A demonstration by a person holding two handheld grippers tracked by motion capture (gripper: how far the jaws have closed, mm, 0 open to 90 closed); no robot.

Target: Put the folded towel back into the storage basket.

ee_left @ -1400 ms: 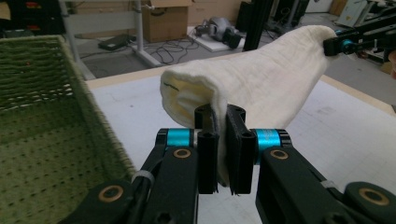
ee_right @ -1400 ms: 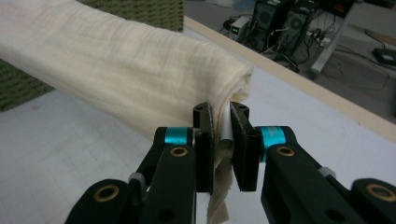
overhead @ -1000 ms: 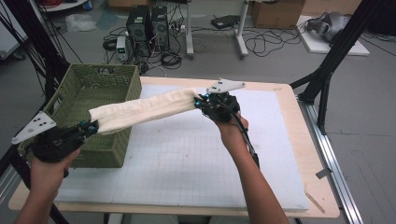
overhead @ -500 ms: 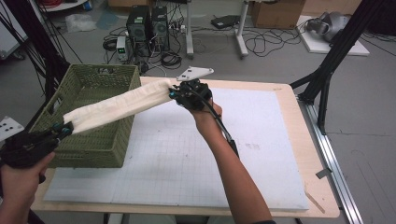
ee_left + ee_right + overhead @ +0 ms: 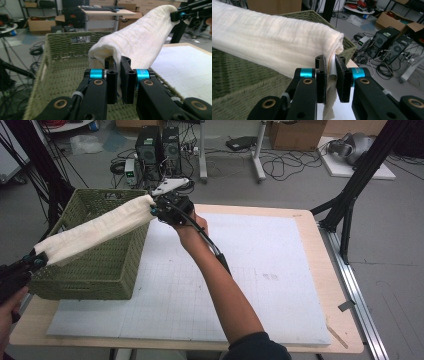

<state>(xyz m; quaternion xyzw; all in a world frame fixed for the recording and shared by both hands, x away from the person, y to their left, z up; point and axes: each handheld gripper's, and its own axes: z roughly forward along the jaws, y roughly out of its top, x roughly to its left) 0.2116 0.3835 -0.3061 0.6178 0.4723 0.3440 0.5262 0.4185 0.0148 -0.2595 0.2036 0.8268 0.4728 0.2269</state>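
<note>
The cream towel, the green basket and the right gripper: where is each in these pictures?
cream towel [image 5: 100,227], high view, middle of the stretched cloth.
green basket [image 5: 90,270], high view, woven front wall.
right gripper [image 5: 331,67], right gripper view, midway between its fingertips, which pinch the towel's end.

Left gripper [image 5: 20,270] cut off by frame edge.

The high view looks forward and down from above the person's side of the counter [image 5: 260,320]. Each tool view rides close behind its own jaws, facing the green basket [image 5: 72,42] from opposite ends. All three views share that basket and the cream cloth [image 5: 95,227] above it.
</note>
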